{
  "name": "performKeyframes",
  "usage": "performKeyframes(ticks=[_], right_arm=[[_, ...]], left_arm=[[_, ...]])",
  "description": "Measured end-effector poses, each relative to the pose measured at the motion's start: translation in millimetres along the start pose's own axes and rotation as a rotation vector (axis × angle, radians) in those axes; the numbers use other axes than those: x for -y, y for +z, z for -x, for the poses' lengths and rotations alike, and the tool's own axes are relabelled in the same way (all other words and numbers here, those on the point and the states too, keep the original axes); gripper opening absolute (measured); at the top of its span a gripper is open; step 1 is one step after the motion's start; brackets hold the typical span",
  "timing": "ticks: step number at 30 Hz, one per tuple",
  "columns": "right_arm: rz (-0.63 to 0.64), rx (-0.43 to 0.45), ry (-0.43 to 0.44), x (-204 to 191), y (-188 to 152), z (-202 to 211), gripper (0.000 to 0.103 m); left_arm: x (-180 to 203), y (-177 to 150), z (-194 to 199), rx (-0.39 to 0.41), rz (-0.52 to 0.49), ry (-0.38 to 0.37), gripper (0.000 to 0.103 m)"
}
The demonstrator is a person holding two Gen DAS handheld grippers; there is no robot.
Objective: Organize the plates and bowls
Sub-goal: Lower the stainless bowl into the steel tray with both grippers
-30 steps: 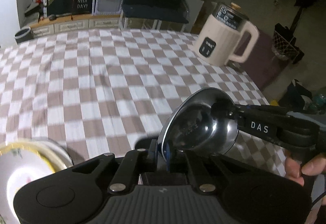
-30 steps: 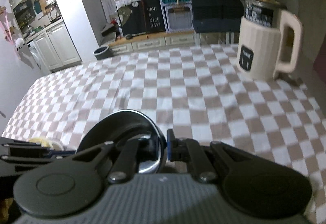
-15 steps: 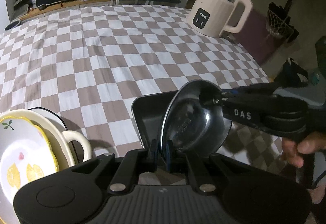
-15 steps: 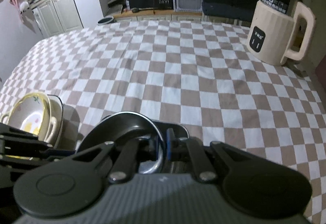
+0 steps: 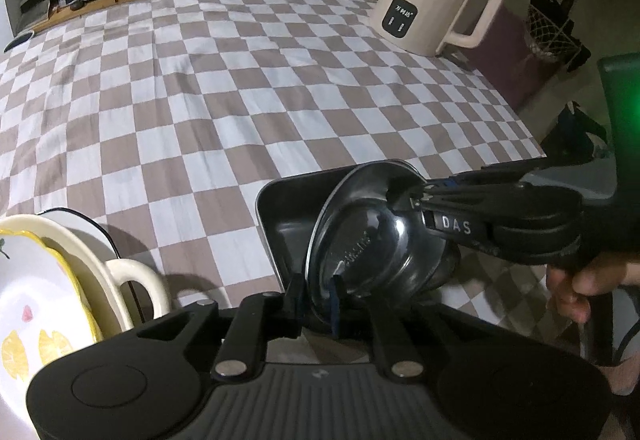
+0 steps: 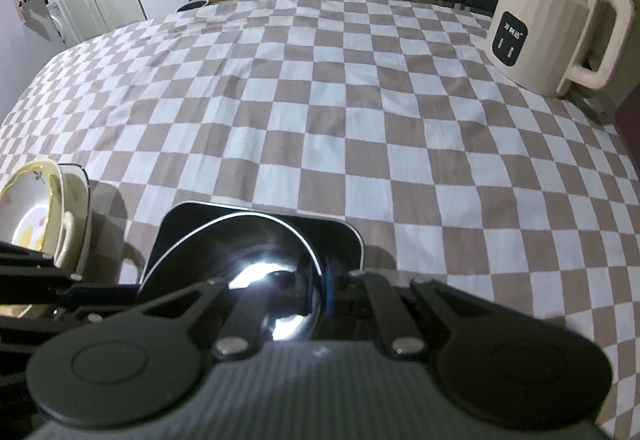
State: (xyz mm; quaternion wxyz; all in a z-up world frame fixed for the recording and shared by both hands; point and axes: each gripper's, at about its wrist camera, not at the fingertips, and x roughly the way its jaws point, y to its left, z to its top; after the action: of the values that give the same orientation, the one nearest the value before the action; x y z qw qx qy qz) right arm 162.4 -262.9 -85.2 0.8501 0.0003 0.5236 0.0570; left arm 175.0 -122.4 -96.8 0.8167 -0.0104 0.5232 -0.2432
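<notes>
A shiny steel bowl (image 5: pixel 368 240) is held tilted over a dark rectangular tray (image 5: pixel 280 216) near the table's front edge. My left gripper (image 5: pixel 318 298) has its jaws slightly parted around the bowl's near rim. My right gripper (image 5: pixel 416 196) is shut on the bowl's far rim; in the right wrist view the right gripper (image 6: pixel 320 292) pinches the rim of the bowl (image 6: pixel 248 264) above the tray (image 6: pixel 344 236). A stack of plates topped by a yellow-rimmed lemon plate (image 5: pixel 36 304) with a cream handled dish (image 5: pixel 132 280) sits to the left.
A cream electric kettle (image 5: pixel 432 0) stands at the table's far right corner, also in the right wrist view (image 6: pixel 552 24). The checkered tablecloth (image 5: pixel 200 100) covers the table. The plate stack shows at the left in the right wrist view (image 6: pixel 36 216).
Both grippers have lowered the steel bowl toward the dark tray. The left jaws have opened slightly around the rim. The plate stack has come into view.
</notes>
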Motion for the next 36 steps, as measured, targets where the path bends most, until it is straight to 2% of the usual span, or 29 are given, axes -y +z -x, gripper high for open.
performKeyframes(ticks=[4, 9, 11, 15, 18, 22, 25, 29, 34, 36], right_arm=[[0.010, -0.011, -0.010, -0.3, 0.9, -6.8, 0.010], [0.016, -0.005, -0.025, 0.5, 3.4, -9.1, 0.015], [0.006, 0.003, -0.017, 2.1, 4.8, -7.7, 0.020], [-0.013, 0.028, 0.001, 3.7, 6.4, -0.8, 0.021], [-0.028, 0.048, 0.023, 6.0, 6.5, 6.6, 0.022], [-0.053, 0.087, 0.025, 15.8, 6.2, 19.9, 0.025], [-0.065, 0.090, 0.022, 24.6, 5.4, 29.9, 0.025], [-0.035, 0.072, 0.032, 29.8, 2.5, 36.8, 0.025], [-0.021, -0.002, 0.022, 34.5, -2.7, 23.5, 0.022], [-0.018, -0.027, 0.043, 34.6, -3.8, 17.2, 0.021]], left_arm=[[2.1, 0.3, -0.1, -0.003, 0.001, -0.005, 0.013], [3.7, 0.5, 5.2, 0.009, 0.000, -0.020, 0.020], [2.4, 1.2, 7.2, 0.012, 0.008, -0.031, 0.020], [0.0, 1.8, 11.4, 0.015, 0.019, -0.045, 0.022], [-4.1, 2.5, 19.0, 0.029, 0.032, -0.054, 0.028], [-13.2, 5.9, 30.8, 0.078, 0.050, -0.030, 0.029], [-21.7, 8.4, 31.3, 0.080, 0.073, 0.007, 0.029], [-26.6, 9.9, 26.8, 0.073, 0.074, 0.041, 0.029], [-27.7, 12.1, 21.8, 0.065, 0.061, 0.058, 0.028], [-28.1, 12.7, 19.4, 0.060, 0.060, 0.060, 0.028]])
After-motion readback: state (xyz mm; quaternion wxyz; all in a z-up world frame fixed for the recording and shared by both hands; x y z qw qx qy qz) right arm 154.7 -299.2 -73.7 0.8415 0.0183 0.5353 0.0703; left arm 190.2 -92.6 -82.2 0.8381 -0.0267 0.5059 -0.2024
